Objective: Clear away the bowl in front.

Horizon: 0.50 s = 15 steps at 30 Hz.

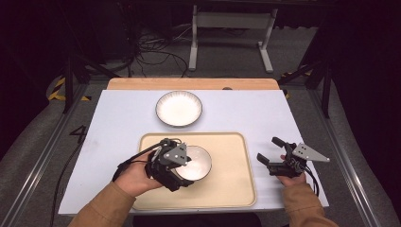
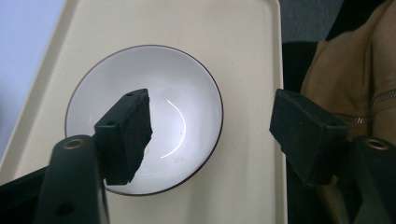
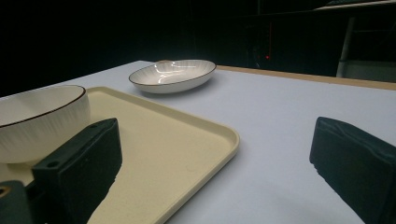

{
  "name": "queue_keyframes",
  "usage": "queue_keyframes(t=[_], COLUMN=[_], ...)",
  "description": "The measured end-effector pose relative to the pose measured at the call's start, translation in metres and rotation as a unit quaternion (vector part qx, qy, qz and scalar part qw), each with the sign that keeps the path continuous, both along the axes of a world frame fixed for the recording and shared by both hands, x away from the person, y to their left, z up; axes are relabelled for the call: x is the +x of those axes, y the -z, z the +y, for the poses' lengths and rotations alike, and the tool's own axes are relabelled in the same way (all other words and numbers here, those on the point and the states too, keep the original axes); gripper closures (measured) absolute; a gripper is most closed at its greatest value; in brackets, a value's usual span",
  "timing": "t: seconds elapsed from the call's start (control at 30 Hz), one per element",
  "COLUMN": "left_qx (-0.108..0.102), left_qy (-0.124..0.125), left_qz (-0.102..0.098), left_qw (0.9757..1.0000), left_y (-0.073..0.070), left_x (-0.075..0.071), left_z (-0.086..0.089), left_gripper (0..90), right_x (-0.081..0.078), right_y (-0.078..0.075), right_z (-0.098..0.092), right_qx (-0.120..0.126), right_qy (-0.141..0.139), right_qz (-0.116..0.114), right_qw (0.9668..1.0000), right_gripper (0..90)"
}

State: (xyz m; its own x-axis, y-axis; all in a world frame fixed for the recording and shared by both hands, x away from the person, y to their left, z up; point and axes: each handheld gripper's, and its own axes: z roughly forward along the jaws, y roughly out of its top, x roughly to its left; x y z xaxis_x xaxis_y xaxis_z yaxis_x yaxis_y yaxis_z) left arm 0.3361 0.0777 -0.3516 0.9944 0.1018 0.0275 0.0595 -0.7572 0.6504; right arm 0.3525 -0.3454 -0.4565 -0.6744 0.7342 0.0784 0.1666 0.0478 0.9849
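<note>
Bowl in hand's reach: the white, dark-rimmed ceramic bowl [image 1: 196, 162] sits upright on the cream plastic tray [image 1: 236, 189], left of the tray's centre, apart from every tray lip.
Your left gripper [image 1: 182, 176]: it hangs directly over that bowl; in the left gripper view one black pad [image 2: 127, 135] stands above the bowl's inside [image 2: 187, 107], the other pad beyond the rim on the side towards your sleeve.
Left jaws: spread apart, nothing pressed between them; the pads are clear of the bowl rim.
Tray edges: raised, rounded lip all round; the near lip lies close to the table's front edge, and the far lip stops short of the second dish.
Room on tray: bare tray surface to the right of the bowl and in front of it, wide enough for you to shift the bowl either way.
Second dish: a white ribbed shallow bowl with a dark rim [image 1: 178, 108] rests on the pale table top [image 1: 118, 118], beyond the tray and well apart from it.
Your right gripper [image 1: 270, 152]: held low over bare table just off the tray's right lip [image 3: 231, 140].
Right jaws: wide apart, holding nothing.
Table margins: open surface left, right and behind the tray; a wooden strip [image 1: 142, 83] runs along the far edge.
</note>
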Motion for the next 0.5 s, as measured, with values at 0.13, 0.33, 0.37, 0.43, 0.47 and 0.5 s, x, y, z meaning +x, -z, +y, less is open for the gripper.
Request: queue_keyframes(t=[0.13,0.33,0.37,0.43,0.47,0.5], left_qx=[-0.042,-0.094,-0.103,-0.112,-0.117,-0.122], left_qy=[-0.012,-0.038,-0.046,-0.051,-0.054,-0.057], left_qz=[0.016,0.018,0.015,0.014,0.016,0.018], left_qw=[0.9989,0.9946,0.9936,0.9923,0.9915,0.9907], left_y=[0.000,0.006,0.007,0.009,0.010,0.011], left_x=[0.002,0.000,0.000,-0.001,0.000,0.000], left_z=[0.014,0.030,0.033,0.036,0.038,0.040], left_gripper=[27.0,20.8,19.2,18.1,16.5,15.6], right_x=[0.000,0.000,0.000,0.000,-0.001,-0.001], right_y=[0.000,0.000,0.000,0.000,0.000,0.000], right_z=[0.000,0.000,0.000,0.000,-0.001,-0.001], right_qx=[0.000,0.001,0.001,0.001,0.002,0.003], right_qy=[0.001,0.002,0.002,0.002,0.002,0.002], right_qz=[-0.001,-0.001,-0.001,-0.002,-0.002,-0.003], right_qw=[1.0000,1.0000,1.0000,1.0000,1.0000,1.0000], right_gripper=[2.8,2.7,2.8,2.7,2.7,2.7])
